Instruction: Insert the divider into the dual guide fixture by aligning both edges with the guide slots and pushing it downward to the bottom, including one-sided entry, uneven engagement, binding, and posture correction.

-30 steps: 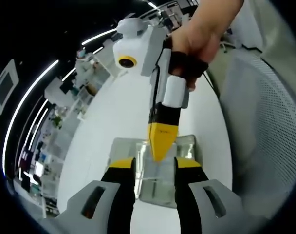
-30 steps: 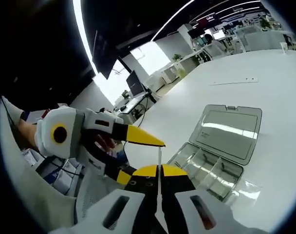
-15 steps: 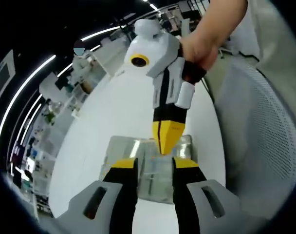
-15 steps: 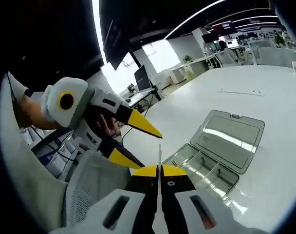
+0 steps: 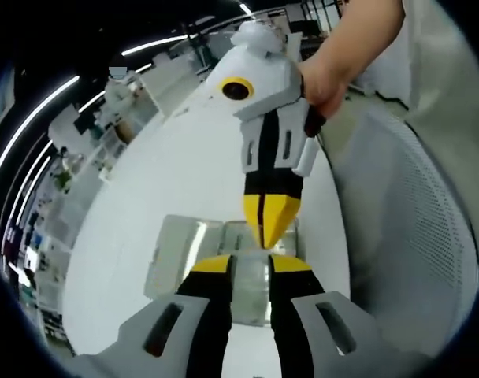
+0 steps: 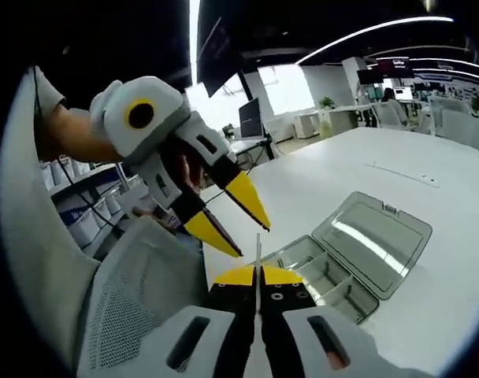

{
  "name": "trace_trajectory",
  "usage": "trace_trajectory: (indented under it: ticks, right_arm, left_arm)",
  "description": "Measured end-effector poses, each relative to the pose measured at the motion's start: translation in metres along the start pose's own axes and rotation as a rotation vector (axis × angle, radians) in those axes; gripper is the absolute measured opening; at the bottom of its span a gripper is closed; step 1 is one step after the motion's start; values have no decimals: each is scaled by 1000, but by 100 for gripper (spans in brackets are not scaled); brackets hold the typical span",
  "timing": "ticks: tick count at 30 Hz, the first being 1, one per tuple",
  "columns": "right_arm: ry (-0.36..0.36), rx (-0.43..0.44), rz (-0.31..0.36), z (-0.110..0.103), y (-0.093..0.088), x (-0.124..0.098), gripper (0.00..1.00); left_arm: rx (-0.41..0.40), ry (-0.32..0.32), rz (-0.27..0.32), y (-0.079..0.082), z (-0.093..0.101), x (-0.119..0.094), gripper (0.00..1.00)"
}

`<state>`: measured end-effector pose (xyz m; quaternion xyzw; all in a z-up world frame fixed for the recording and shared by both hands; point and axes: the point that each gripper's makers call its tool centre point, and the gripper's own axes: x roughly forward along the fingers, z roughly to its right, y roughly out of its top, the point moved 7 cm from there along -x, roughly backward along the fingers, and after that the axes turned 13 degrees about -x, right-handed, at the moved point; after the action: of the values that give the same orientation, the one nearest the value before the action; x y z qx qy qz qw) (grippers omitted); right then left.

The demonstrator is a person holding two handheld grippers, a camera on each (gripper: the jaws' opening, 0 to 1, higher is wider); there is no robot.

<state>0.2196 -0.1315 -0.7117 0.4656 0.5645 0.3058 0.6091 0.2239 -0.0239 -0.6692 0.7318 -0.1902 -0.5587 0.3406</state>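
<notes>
right gripper [image 6: 258, 272] pinches divider [image 6: 258, 250] (edge-on); left gripper [image 6: 228, 214] jaws apart above box [image 6: 346, 256].

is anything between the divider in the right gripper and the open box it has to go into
Nothing visible blocks it. The right gripper is shut on the thin divider, and the open clear box lies past it on the white table. The left gripper, open, hangs to the side of that path, not across it.
</notes>
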Motion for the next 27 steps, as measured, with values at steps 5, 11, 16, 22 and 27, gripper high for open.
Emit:
trace_trajectory:
  ticks: [5,11,16,22,27]
  right_arm:
    - [13,-67,-4,-3,0,1,0]
    - [23,-103,-9,-4,0,1,0]
    - [34,-153,-28,-8,-1,2,0]
    - [49,-204,-39,-9,0,2,0]
    - [54,-238,-44,-11,2,2,0]
  left_arm:
    - [-9,-43,-13,1,3,2,12]
    - [-36,-82,-34,0,6,3,6]
    - [-35,-95,-46,1,6,3,2]
    - [-46,-128,-67,0,8,3,1]
    - [-77,-154,-76,-1,8,3,2]
